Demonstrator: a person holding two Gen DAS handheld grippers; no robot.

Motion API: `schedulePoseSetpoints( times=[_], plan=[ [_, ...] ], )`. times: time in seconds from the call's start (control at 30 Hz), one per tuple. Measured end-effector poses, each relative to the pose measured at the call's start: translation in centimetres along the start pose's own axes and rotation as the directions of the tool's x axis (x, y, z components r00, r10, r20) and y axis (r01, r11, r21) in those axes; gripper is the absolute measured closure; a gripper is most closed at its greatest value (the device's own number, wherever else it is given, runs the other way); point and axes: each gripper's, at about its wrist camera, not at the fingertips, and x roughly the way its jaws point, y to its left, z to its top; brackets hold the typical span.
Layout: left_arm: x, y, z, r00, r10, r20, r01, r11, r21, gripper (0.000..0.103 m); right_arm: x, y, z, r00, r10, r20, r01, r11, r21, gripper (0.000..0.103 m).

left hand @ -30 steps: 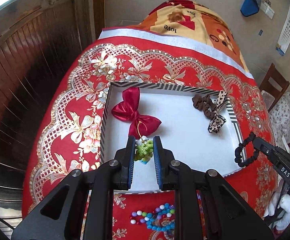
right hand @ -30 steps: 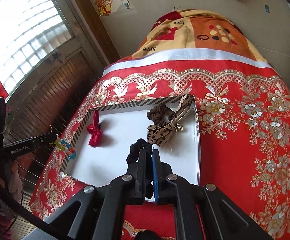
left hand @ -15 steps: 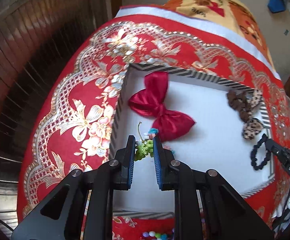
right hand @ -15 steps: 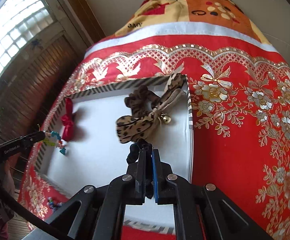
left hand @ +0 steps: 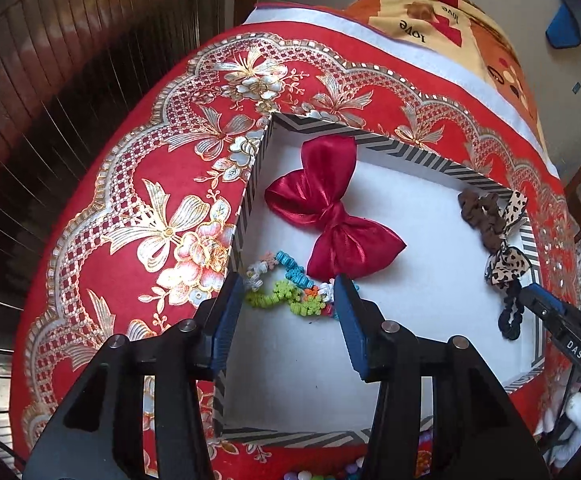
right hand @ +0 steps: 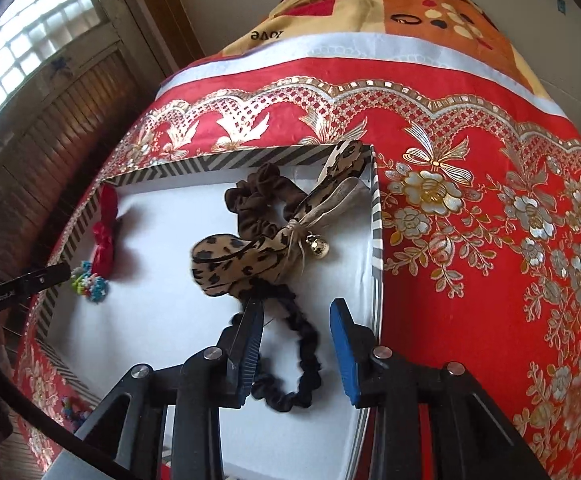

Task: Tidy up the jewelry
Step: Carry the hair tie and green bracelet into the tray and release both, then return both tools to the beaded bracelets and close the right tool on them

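A white box with a striped rim point(left hand: 246, 208) point(right hand: 376, 240) lies on the red tablecloth. My left gripper point(left hand: 288, 304) is open over its left side, and a multicoloured knotted bracelet point(left hand: 286, 292) lies on the box floor between the fingers. My right gripper point(right hand: 296, 320) is open over the right side, and a black scrunchie point(right hand: 302, 360) lies on the floor between its fingers. A red satin bow point(left hand: 330, 220) and a leopard-print scrunchie with a bow point(right hand: 266, 232) lie further in. The bracelet also shows in the right wrist view point(right hand: 88, 280).
The red and gold floral tablecloth point(right hand: 490, 220) covers the table, with an orange patterned blanket point(right hand: 390, 4) behind. Loose coloured beads point(left hand: 330, 472) lie on the cloth in front of the box. A wooden panelled wall point(left hand: 50, 100) stands to the left.
Both grippers have opened. The bracelet left the left gripper and the black scrunchie left the right gripper; both now lie on the box floor. Both grippers moved lower into the box.
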Motion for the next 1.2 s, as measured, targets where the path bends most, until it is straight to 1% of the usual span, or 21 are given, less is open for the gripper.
schedulePoseSetpoints(
  times=[0.2,0.3,0.37,0.5,0.57,0.7,0.87,1.0,1.1,1.2],
  plan=[
    [-1.4,-0.2,-0.8,1.0,0.001,0.014,-0.001,1.0,0.01,0.056,-2.4,0.6,-1.2,1.0,-0.001,0.024,0.001,1.0,0.028,0.07],
    [-2.1,-0.3,-1.4,1.0,-0.002,0.028,0.002,1.0,0.023,0.056,-3.8,1.0,-1.8,0.999,0.009,0.043,-0.011,0.999,0.049,0.069],
    [-2.8,-0.5,-2.0,0.999,-0.001,0.037,-0.001,0.999,0.041,0.056,-4.5,1.5,-2.2,0.999,0.016,0.052,-0.018,0.999,0.047,0.065],
    [-4.0,-0.6,-3.2,0.999,-0.018,0.042,0.015,0.998,0.064,0.056,-6.2,3.1,-3.2,0.998,0.019,0.067,-0.021,0.999,0.028,0.064],
    [-4.5,-0.3,-3.9,0.999,-0.032,0.036,0.03,0.997,0.07,0.056,-7.0,4.0,-3.9,0.997,0.039,0.073,-0.041,0.999,0.027,0.064],
    [-5.5,0.1,-5.6,0.998,-0.062,0.022,0.06,0.994,0.091,0.056,-8.0,5.9,-5.5,0.996,0.045,0.075,-0.045,0.999,0.005,0.064],
    [-6.5,0.6,-8.1,0.996,-0.092,-0.009,0.092,0.989,0.116,0.056,-8.8,7.7,-8.0,0.995,0.061,0.075,-0.062,0.998,0.014,0.064],
    [-7.2,1.2,-9.8,0.994,-0.104,-0.021,0.106,0.985,0.138,0.056,-9.3,9.1,-10.0,0.995,0.077,0.07,-0.078,0.997,0.023,0.064],
    [-7.3,1.9,-10.8,0.992,-0.12,-0.041,0.124,0.982,0.145,0.056,-9.3,10.5,-11.5,0.993,0.106,0.054,-0.107,0.994,0.018,0.064],
    [-7.2,2.6,-11.8,0.992,-0.115,-0.058,0.123,0.98,0.157,0.056,-9.2,11.8,-12.8,0.992,0.116,0.04,-0.116,0.993,0.009,0.064]
  ],
)
